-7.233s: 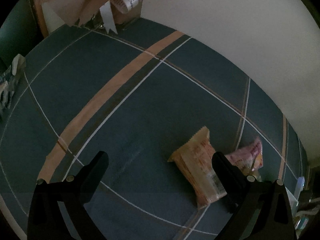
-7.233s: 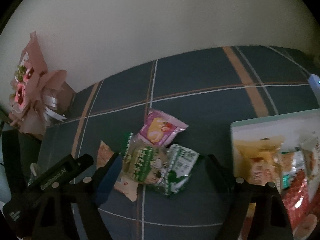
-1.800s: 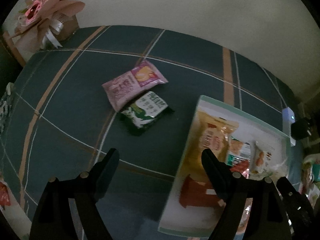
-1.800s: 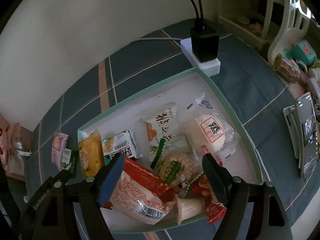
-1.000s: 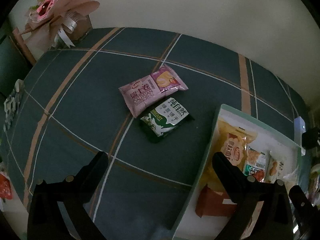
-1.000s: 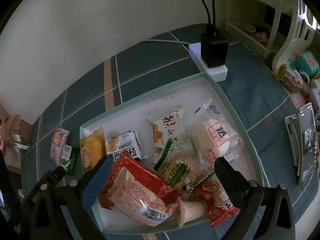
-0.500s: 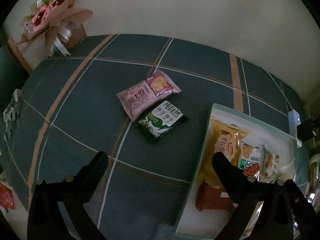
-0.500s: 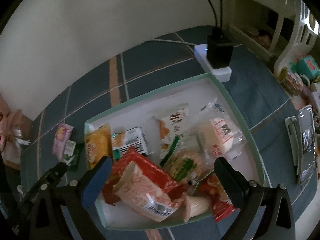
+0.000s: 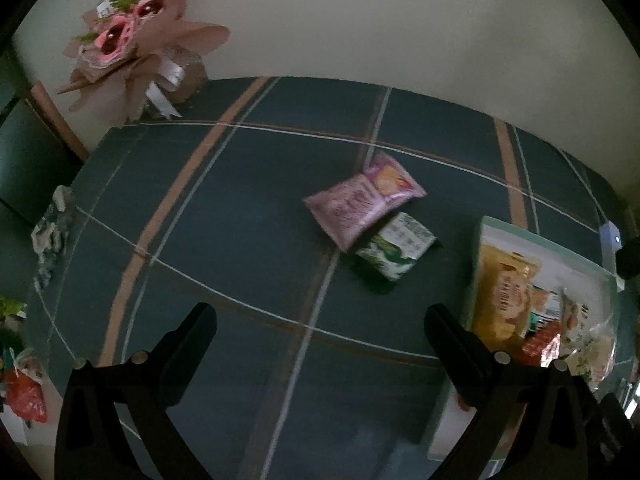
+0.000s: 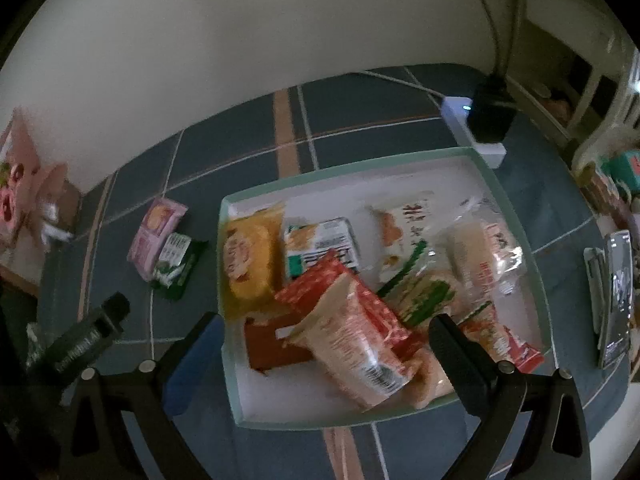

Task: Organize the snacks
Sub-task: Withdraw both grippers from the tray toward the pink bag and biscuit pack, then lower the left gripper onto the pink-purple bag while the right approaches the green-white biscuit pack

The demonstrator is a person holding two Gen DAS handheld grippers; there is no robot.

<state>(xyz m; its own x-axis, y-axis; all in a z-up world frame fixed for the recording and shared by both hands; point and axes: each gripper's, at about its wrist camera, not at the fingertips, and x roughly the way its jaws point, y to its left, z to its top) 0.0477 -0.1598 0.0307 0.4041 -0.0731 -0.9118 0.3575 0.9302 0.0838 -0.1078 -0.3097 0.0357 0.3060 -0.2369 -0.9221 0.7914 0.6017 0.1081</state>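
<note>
Both claws, left (image 9: 320, 344) and right (image 10: 326, 344), gape wide, empty. Pink packet (image 9: 362, 203) overlaps green packet (image 9: 394, 249) on the worktop (image 9: 224, 240), left of the tray (image 10: 230, 320). Likely light, crinkly, slippery; pinch a sealed end.

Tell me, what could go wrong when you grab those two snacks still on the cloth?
The pink packet overlaps the green packet, so a pinch by the open left gripper might drag both or drop one. The tray is already piled high, so added packets may slide over its low rim.
</note>
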